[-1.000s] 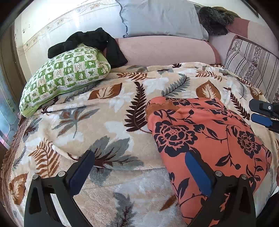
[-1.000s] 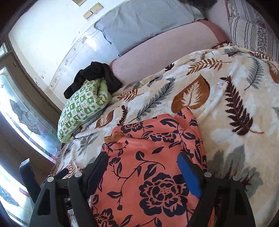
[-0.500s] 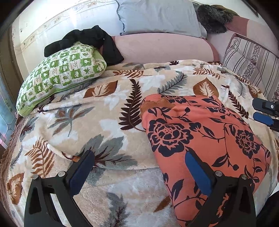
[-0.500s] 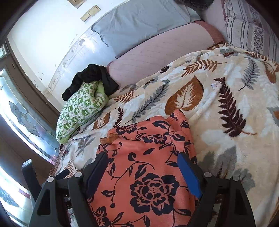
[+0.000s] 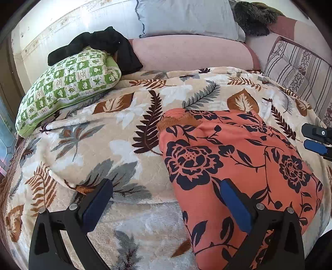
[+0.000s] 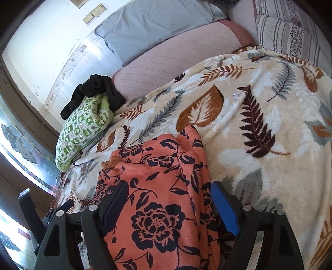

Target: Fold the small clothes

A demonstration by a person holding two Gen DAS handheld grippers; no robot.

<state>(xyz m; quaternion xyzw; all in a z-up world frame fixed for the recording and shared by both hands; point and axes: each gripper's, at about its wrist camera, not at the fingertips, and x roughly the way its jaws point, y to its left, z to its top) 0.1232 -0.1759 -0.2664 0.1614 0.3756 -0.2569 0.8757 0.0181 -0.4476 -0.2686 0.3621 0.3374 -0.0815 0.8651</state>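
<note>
An orange garment with dark blue flowers [image 5: 228,157] lies flat on the leaf-print blanket [image 5: 124,145], its frayed top edge toward the pillows. My left gripper [image 5: 166,199] is open low over the garment's left edge, with one finger above the blanket and the other above the cloth. In the right wrist view my right gripper [image 6: 169,203] stands open, straddling the garment [image 6: 157,187] near its right side, and the pads are not pressing on it. The right gripper [image 5: 317,139] also shows at the right edge of the left wrist view.
A green checked pillow [image 5: 68,91] with a black garment [image 5: 103,45] on it lies at the back left. A grey pillow [image 5: 186,18] and pink bolster [image 5: 186,54] line the wall. A striped cushion [image 5: 298,70] sits at the right.
The right gripper has edged slightly along the garment's right side. The garment lies as before, the left gripper has hardly moved, and both sets of jaws stay wide.
</note>
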